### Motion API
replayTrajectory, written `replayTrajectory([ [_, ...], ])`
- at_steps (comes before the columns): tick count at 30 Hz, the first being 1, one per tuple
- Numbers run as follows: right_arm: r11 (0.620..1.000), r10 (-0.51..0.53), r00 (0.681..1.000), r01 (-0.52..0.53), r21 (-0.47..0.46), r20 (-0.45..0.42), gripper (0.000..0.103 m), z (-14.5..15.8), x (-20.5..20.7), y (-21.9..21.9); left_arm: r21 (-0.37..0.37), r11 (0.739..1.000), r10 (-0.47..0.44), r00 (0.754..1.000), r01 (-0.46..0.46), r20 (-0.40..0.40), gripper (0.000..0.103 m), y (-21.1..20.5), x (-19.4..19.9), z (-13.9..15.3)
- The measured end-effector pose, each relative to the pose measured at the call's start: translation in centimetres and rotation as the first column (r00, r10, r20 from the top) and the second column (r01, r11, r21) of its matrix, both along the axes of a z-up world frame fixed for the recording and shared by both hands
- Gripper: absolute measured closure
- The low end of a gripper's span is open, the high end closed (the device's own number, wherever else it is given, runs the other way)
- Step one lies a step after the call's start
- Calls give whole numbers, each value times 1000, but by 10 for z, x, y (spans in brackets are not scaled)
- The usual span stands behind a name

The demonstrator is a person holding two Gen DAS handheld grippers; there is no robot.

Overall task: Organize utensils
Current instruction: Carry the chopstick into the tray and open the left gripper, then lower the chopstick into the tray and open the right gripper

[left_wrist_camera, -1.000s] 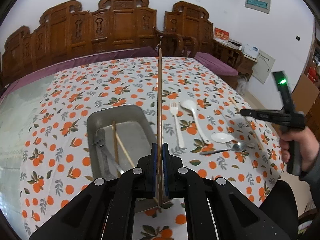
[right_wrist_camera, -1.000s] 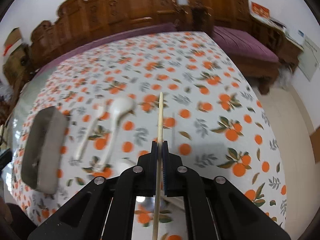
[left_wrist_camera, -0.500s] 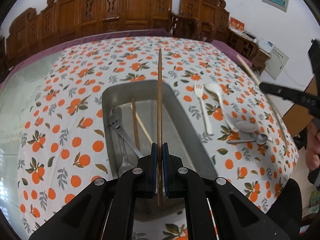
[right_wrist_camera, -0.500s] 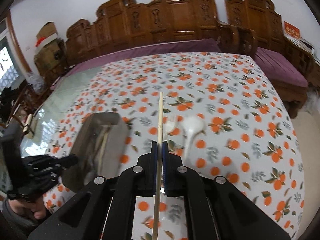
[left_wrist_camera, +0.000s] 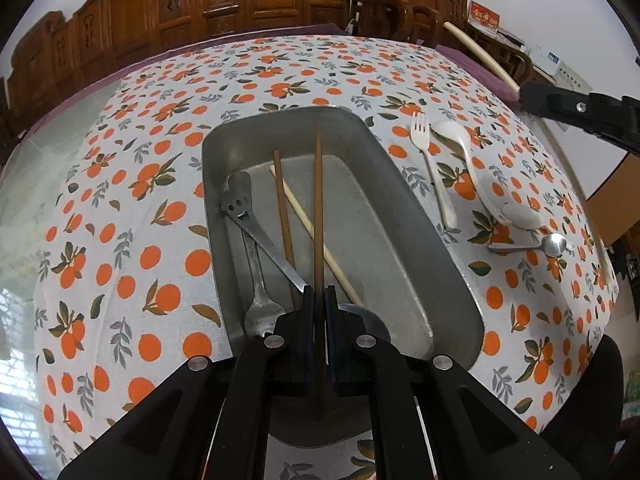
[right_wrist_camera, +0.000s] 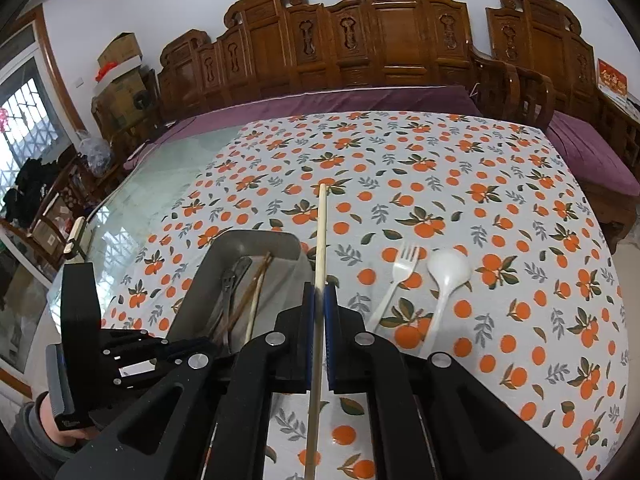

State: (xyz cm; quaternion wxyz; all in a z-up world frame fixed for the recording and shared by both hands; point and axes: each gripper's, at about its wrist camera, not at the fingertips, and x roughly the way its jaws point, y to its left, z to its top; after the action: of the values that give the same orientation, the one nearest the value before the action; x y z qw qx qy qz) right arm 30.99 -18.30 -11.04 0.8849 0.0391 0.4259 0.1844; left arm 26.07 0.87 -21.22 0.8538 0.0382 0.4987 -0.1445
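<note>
**Both grippers pinching a chopstick at the tray**

My left gripper (left_wrist_camera: pixel 319 300) has its fingers pressed onto a dark chopstick (left_wrist_camera: pixel 318 216), which points forward over the inside of the metal tray (left_wrist_camera: pixel 420 216). I cannot tell whether its far tip touches the tray floor. In the tray I see a second dark chopstick (left_wrist_camera: pixel 282 208), a pale chopstick (left_wrist_camera: pixel 308 224) lying crosswise under it, and two metal utensils (left_wrist_camera: pixel 248 216) along the left wall.

My right gripper (right_wrist_camera: pixel 319 300) pinches a light chopstick (right_wrist_camera: pixel 321 232), held above the tablecloth (right_wrist_camera: pixel 480 168) just beside the tray's right edge (right_wrist_camera: pixel 256 236). In the left view that same stick shows at upper right.

On the cloth right of the tray lie a white fork (left_wrist_camera: pixel 434 168) and a white spoon (left_wrist_camera: pixel 464 160) side by side, with another white spoon (left_wrist_camera: pixel 520 216) and a metal spoon (left_wrist_camera: pixel 548 244) nearer me. A hand (right_wrist_camera: pixel 56 432) shows at the lower left of the right view, holding the left gripper.
</note>
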Motion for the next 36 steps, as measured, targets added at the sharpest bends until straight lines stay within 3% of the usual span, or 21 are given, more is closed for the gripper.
replayTrajectory([
  [5, 1000, 21, 1000, -21, 4, 0, 97, 0, 1, 12, -25, 1000, 15, 999, -14, 38, 97, 7, -2, 17],
  [8, 999, 35, 999, -35, 16, -2, 97, 0, 2, 20, -35, 999, 30, 997, -27, 78, 85, 14, -4, 30],
  [19, 992, 111, 994, -111, 58, 5, 97, -9, 7, 62, -58, 990, 137, 973, -128, 185, 70, 55, -3, 65],
  [36, 990, 142, 988, -142, 12, -59, 97, -62, 26, 104, -63, 984, 178, 957, -168, 229, 69, 78, -7, 80],
])
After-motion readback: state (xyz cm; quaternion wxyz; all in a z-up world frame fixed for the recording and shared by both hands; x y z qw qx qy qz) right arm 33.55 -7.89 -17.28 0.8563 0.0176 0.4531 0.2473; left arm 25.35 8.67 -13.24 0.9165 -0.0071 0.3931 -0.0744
